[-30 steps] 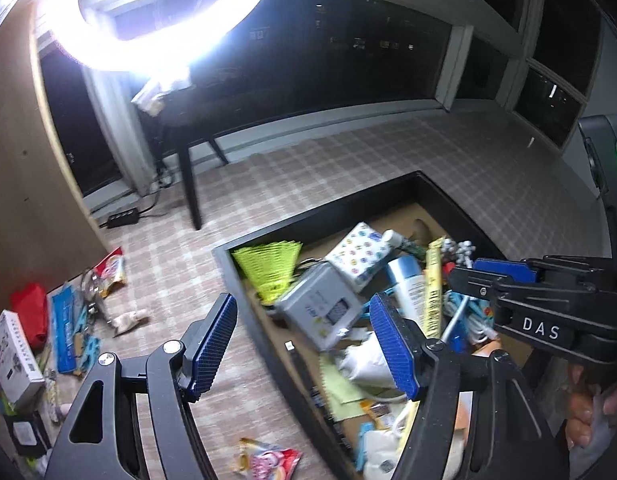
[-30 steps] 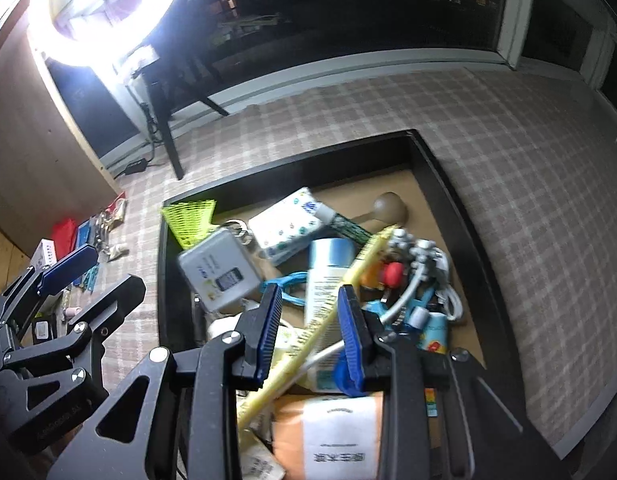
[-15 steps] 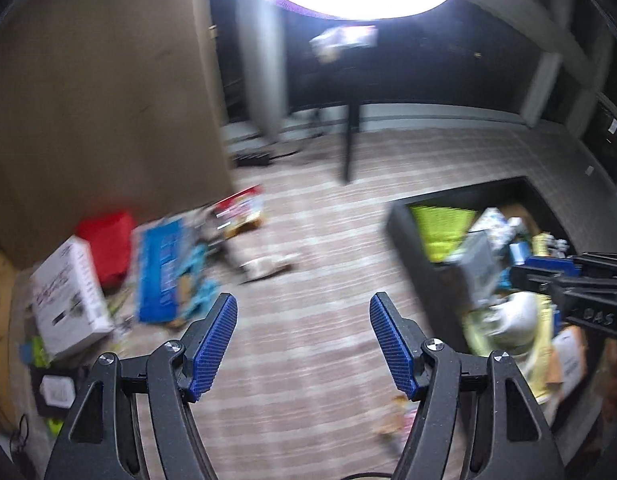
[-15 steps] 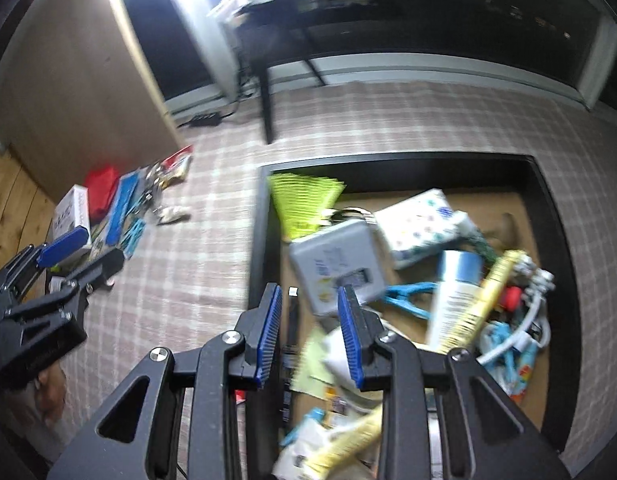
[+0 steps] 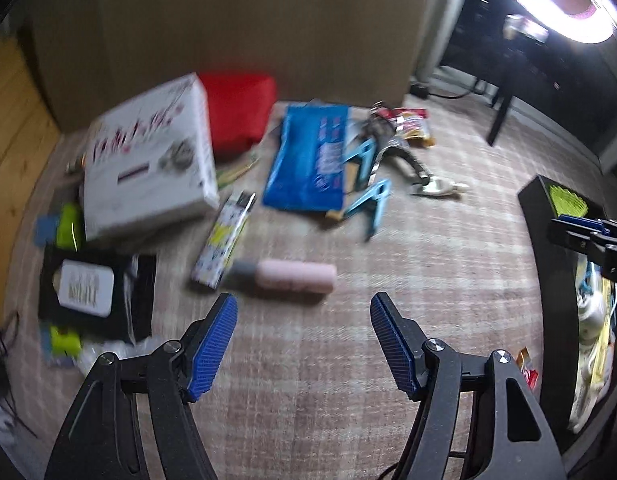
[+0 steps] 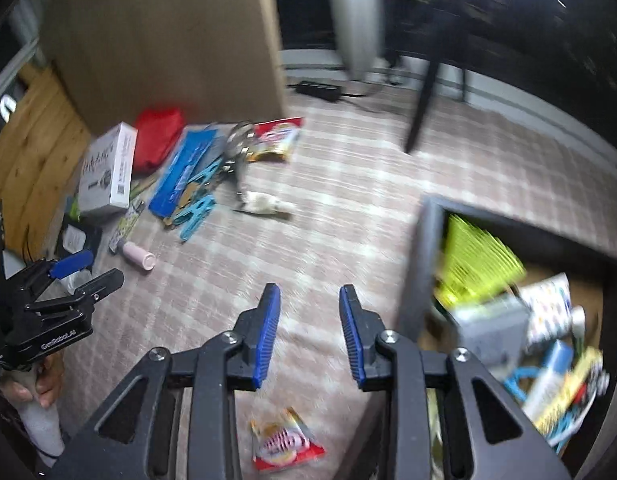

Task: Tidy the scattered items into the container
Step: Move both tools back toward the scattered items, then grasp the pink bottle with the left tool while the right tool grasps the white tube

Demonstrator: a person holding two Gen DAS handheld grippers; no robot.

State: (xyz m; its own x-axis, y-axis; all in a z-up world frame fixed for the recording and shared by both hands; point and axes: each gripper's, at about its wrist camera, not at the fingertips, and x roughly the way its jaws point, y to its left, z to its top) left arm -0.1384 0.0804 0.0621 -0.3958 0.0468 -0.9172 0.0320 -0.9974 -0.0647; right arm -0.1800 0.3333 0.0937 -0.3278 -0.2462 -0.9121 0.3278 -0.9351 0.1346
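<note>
Container [image 6: 424, 240], a dark-walled box already heaped with things, sits on the checked floor at 3 o'clock in the right wrist view; in the left wrist view only its near wall shows at the 3 o'clock edge.

Left tool [image 5: 302, 342] hangs with its blue pads wide apart and nothing between them, aimed at the floor. Just ahead of it, at 12 o'clock, lies a pink bottle [image 5: 294, 276] on its side, with a dark cap toward 9 o'clock. Right tool [image 6: 310, 334] is also empty, pads moderately apart, over bare floor beside the box.

My reading is that this is the reach for another item, and the pink bottle looks the likeliest pick. That calls for lowering the left tool, straddling the bottle across its width, closing, then carrying it toward 3 o'clock into the box.

More clutter waits at 11 to 12 o'clock: a white box [image 5: 148, 160], blue pack [image 5: 308, 160], blue clips [image 5: 368, 200] and a red pouch [image 5: 236, 108]. A snack packet [image 6: 286, 446] lies at 6 o'clock under the right tool.
</note>
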